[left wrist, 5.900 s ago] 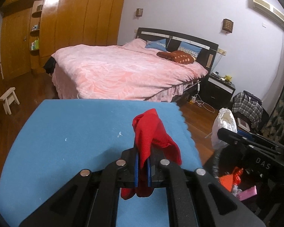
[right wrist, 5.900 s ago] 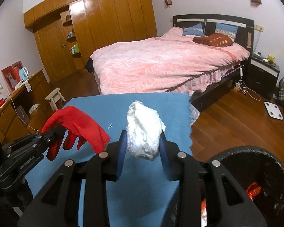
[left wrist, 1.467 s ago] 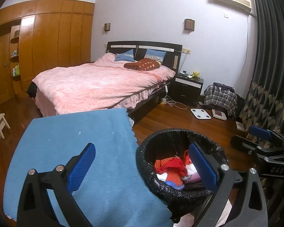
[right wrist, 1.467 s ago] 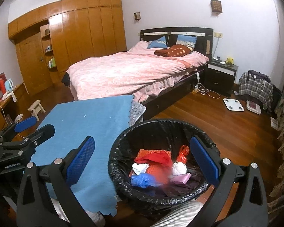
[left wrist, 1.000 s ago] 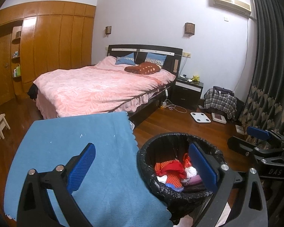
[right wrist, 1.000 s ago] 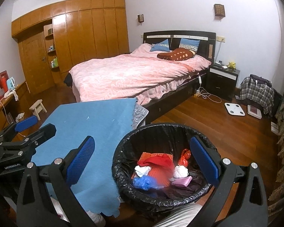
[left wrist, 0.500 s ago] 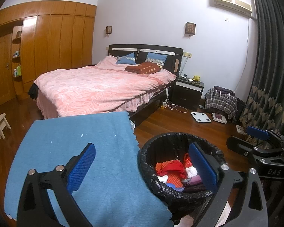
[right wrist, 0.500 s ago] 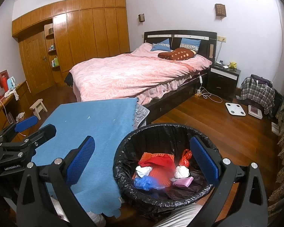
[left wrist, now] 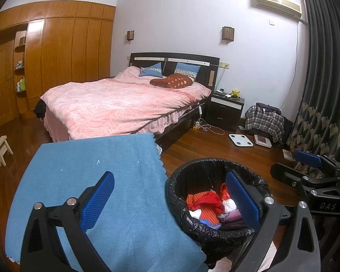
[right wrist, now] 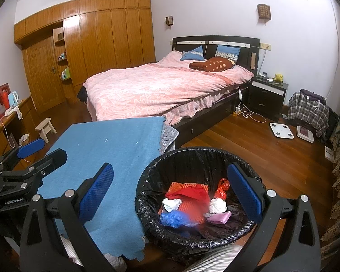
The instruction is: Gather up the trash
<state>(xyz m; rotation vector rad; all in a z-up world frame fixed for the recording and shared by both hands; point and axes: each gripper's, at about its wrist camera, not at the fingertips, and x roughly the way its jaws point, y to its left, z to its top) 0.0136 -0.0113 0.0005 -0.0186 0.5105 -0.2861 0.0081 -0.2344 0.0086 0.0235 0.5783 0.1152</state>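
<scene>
Trash (right wrist: 190, 201) lies piled in one black-lined bin (right wrist: 151, 192) on the wood floor, just beside the blue-covered worktop (right wrist: 115, 145): two white wads, one blue bag, one pink piece, one small red bag, and red and orange scraps. The left claw (left wrist: 170, 201) and the right claw (right wrist: 170, 195) both gape wide, holding nothing, above the bin's near side. One pink bed (right wrist: 161, 90) with three pillows stands beyond.
</scene>
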